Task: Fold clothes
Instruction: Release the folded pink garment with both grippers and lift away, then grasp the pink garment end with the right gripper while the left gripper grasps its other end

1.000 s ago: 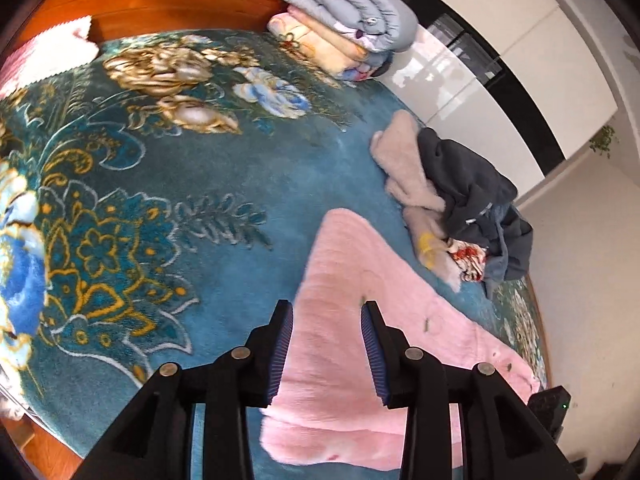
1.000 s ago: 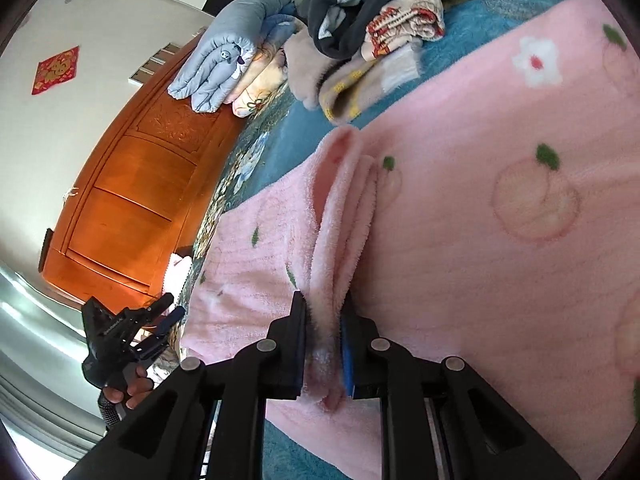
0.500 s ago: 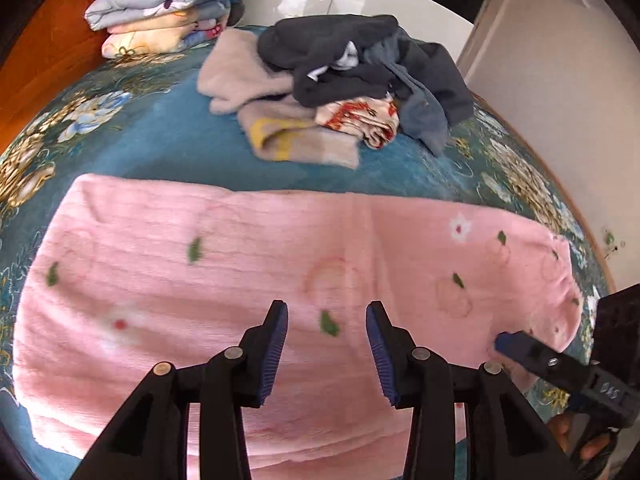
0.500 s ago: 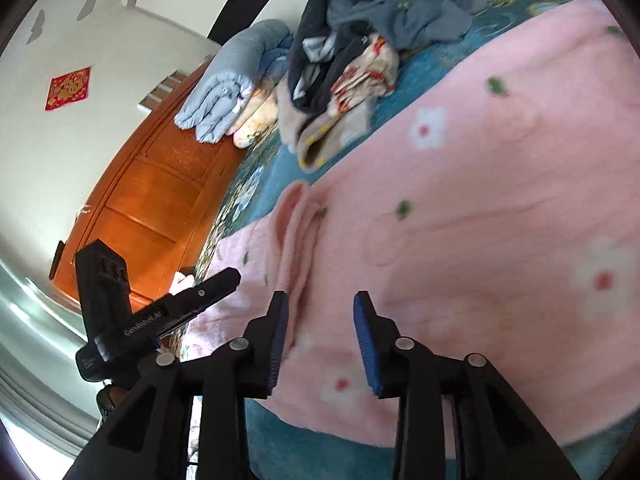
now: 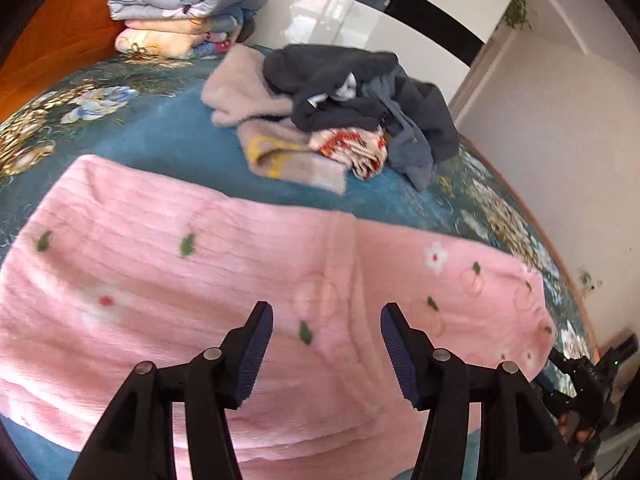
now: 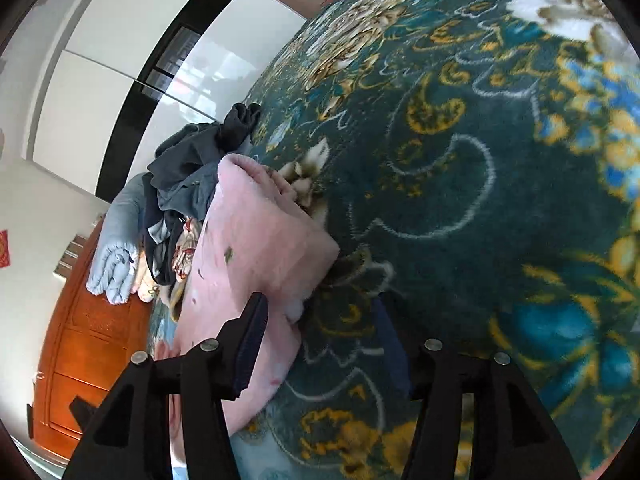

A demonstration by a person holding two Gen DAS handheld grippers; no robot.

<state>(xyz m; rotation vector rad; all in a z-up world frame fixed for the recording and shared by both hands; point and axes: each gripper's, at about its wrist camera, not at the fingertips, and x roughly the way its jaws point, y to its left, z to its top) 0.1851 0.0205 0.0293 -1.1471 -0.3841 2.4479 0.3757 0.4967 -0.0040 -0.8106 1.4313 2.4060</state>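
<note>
A pink fleece garment (image 5: 208,280) with small flower and leaf prints lies spread flat across the teal floral bed cover (image 5: 160,140). My left gripper (image 5: 326,354) is open and empty, just above the garment's near edge. My right gripper (image 6: 320,344) is open and empty beside the garment's end (image 6: 256,240), over the bed cover (image 6: 460,200). The right gripper also shows at the far right of the left wrist view (image 5: 580,376).
A heap of unfolded clothes (image 5: 340,120) in beige, dark grey and red print lies behind the pink garment. Folded quilts (image 5: 180,8) are stacked by the wooden headboard (image 5: 40,40). White wardrobe doors (image 5: 380,12) stand beyond the bed.
My right gripper let go of the pink fold, opened wide and swung toward the garment's end. My left gripper opened wider and turned to face the spread garment.
</note>
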